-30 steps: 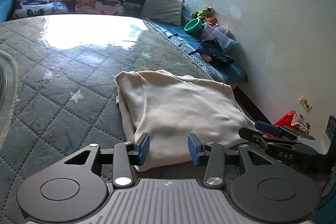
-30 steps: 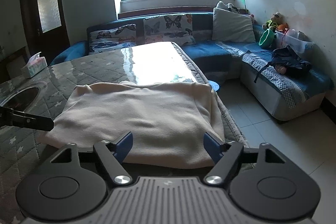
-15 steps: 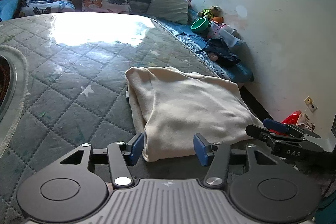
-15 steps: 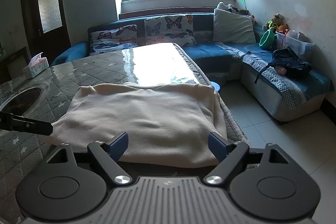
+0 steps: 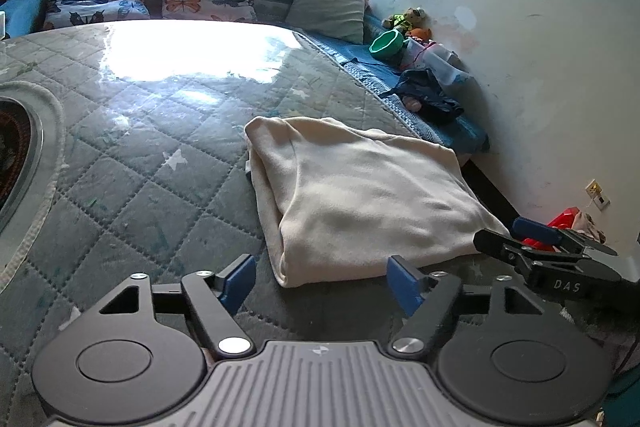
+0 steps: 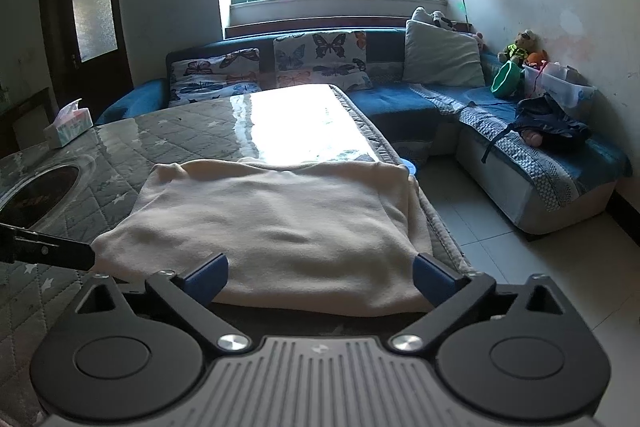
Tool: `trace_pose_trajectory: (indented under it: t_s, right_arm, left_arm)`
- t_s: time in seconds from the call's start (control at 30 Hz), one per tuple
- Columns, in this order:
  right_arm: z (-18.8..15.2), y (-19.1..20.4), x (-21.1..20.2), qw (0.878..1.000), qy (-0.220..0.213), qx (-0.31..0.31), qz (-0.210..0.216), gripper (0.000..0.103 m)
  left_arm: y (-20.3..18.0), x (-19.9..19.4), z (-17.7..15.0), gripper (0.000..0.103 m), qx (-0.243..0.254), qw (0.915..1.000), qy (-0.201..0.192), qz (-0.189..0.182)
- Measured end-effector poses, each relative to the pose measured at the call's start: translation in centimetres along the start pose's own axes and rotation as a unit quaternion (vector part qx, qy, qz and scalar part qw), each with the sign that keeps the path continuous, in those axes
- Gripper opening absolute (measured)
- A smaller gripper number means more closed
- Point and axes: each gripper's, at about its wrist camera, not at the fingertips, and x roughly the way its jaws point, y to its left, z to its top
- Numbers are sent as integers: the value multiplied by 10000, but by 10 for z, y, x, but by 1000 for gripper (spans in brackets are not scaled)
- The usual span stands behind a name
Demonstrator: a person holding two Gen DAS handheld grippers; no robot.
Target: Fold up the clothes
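Observation:
A cream garment (image 5: pixel 360 195) lies folded into a flat rectangle on the quilted grey table cover (image 5: pixel 132 163); it also shows in the right wrist view (image 6: pixel 272 223). My left gripper (image 5: pixel 322 283) is open and empty, just short of the garment's near left corner. My right gripper (image 6: pixel 318 277) is open wide and empty at the garment's near edge, apart from the cloth. The right gripper shows in the left wrist view (image 5: pixel 540 251), and the left gripper's tip in the right wrist view (image 6: pixel 48 251).
A round inset (image 6: pixel 40 191) sits in the table at the left, with a tissue box (image 6: pixel 68 125) behind. A blue sofa (image 6: pixel 400 99) with butterfly cushions wraps the far side and right. The table's right edge (image 6: pixel 444 235) drops to tiled floor.
Both grippers have drawn back from the garment and opened wider. The garment lies still.

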Motion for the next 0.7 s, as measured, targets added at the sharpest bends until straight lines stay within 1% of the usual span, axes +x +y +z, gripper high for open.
trace_pose_trajectory:
  t_s: [0.03,0.3,0.47,0.53,0.63,0.7]
  right_arm:
    - [0,0,0,10000,-3,2,-5,103]
    - [-1,2,-2,10000,6,1,-95,103]
    - [-3,3,-3,9997,53,21,-226,103]
    - [-4,3,-3,9997,55,36,-232,103]
    - [-4,3,-4,9997,46,39,-235,103]
    - [-5,4,-5,9997,33,36,-239,103]
  left_arm:
    - [0,0,-1,80,1,10000,1,9]
    - [-2,-2,-5,89,19,10000,0,48]
    - [-3,-4,-8,94,31,10000,-1,62]
    - [-3,-5,-9,99,20,10000,6,90]
    - [-2,-5,-10,103,-42,9999,30,109]
    - [-2,-6,-11,103,-64,9999,42,119]
